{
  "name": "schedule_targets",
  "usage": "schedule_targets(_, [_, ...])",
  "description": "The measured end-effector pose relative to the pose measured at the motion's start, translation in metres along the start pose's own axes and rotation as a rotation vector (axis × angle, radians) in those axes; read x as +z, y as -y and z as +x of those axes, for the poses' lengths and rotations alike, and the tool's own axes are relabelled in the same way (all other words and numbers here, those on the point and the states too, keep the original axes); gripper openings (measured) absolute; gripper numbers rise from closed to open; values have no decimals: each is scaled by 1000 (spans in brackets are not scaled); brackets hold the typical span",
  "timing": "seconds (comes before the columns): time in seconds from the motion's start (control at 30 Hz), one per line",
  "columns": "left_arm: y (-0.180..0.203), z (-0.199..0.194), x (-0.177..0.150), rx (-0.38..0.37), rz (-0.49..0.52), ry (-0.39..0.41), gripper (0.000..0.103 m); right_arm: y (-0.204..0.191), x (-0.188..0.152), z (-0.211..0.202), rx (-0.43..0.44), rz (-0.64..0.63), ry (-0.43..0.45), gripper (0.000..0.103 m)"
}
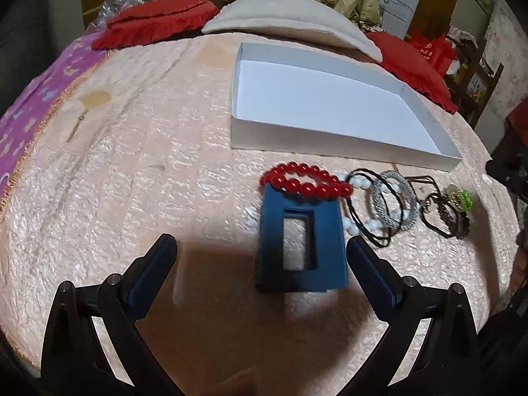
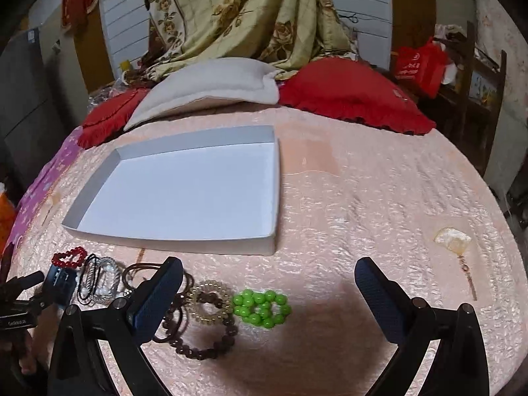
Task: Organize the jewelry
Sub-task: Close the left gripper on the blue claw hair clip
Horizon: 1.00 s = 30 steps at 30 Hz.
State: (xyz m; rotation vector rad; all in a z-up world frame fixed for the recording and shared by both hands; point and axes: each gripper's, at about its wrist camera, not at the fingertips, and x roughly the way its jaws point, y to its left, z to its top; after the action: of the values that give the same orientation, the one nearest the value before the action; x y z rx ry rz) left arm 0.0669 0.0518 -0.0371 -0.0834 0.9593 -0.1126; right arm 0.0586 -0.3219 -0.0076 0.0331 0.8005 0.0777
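Observation:
A white shallow box [image 1: 343,147] [image 2: 211,246] lies on the pink bed cover. In front of it is a row of jewelry: a red bead bracelet [image 1: 305,183] [image 2: 68,257] resting on the far end of a blue rectangular frame [image 1: 302,241], a white bead bracelet [image 1: 358,222], black cords [image 1: 363,227], a grey braided bangle [image 1: 394,199], brown bead bracelets [image 2: 201,340], a gold ring-shaped bracelet [image 2: 211,303] and a green bead bracelet [image 2: 262,308] [image 1: 462,198]. My left gripper [image 1: 260,247] is open around the blue frame. My right gripper [image 2: 269,274] is open above the green bracelet.
Red cushions [image 2: 356,99] and a white pillow [image 2: 211,89] lie behind the box. A floral curtain [image 2: 250,16] hangs at the back. A pale pendant on a cord [image 2: 452,241] lies at the right. A purple cloth [image 1: 29,105] covers the bed's left edge.

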Motion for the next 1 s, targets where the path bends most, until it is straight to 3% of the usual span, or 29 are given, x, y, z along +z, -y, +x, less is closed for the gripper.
schedule_targets(0.23, [3,11,-3,37,18,5,102,-6,2,-2,-104,-23,17,103])
schedule_targets(0.53, [8,10,-3,36,19,4,102,-17,4,-13,-153,-108,79,103])
schedule_targets(1.0, [10,15,-8,69,25,4,102,-14,6,-25,-138,-100,115,103])
